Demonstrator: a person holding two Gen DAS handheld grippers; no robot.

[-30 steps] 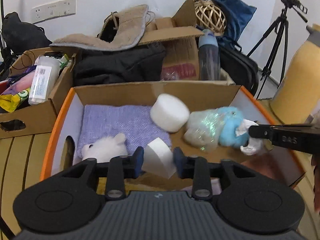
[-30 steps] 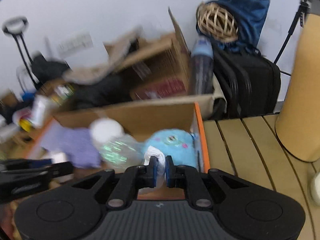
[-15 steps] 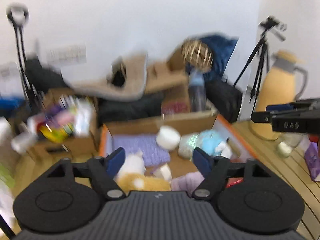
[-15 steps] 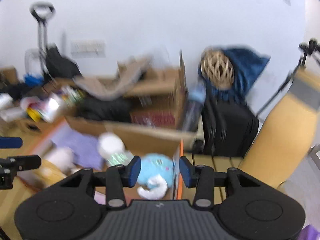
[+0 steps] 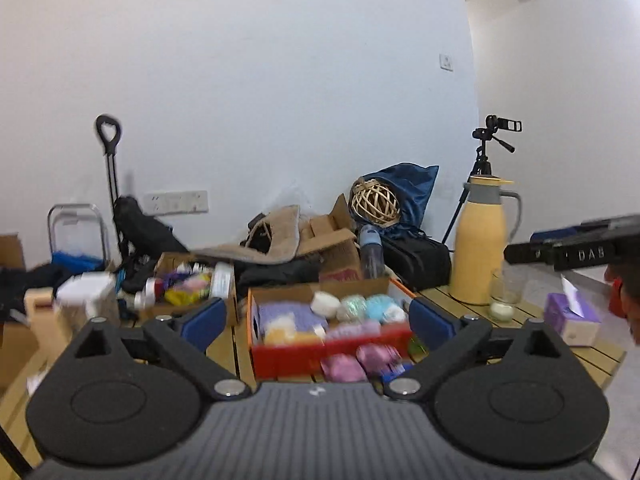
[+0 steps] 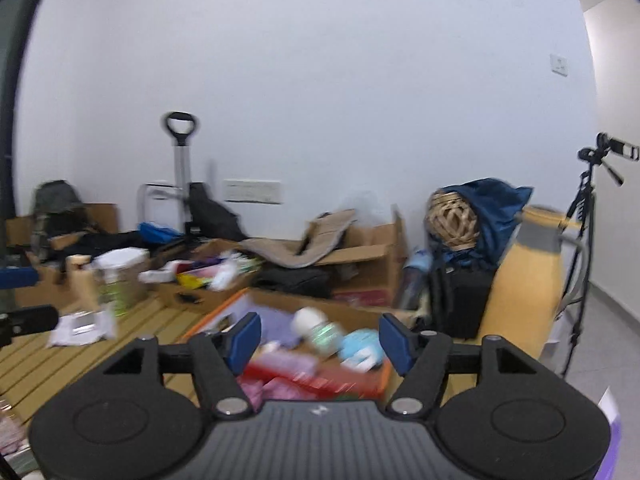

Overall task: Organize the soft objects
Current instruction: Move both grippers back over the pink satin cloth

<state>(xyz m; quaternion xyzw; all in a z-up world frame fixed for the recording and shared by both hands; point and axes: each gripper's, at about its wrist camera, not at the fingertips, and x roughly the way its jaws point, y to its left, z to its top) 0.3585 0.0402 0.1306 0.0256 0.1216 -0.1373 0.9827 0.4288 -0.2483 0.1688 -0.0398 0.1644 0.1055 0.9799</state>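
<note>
Currently both grippers are off the orange-edged cardboard box [image 5: 320,346], looking at it from a little way back. Left gripper [image 5: 316,320]: jaws spread wide and opening, nothing between the blue pads [image 5: 200,318]. Right gripper [image 6: 320,338]: jaws moderately apart and opening, nothing held; it also shows at the right edge of the left wrist view.

Box sits on the slatted wooden table [image 5: 452,300]. Inside it, blurred: purple knitted cloth [image 5: 280,312], white foam cylinder [image 5: 325,303], iridescent puff [image 5: 350,307], light blue plush toy [image 5: 380,307]. Pink soft items [image 5: 360,360] lie near the box's front; whether inside or just outside, cannot tell.

Yellow thermos jug [image 5: 478,240], glass [image 5: 505,294] and purple tissue box [image 5: 572,318] stand on the table to the right of the box.
</note>
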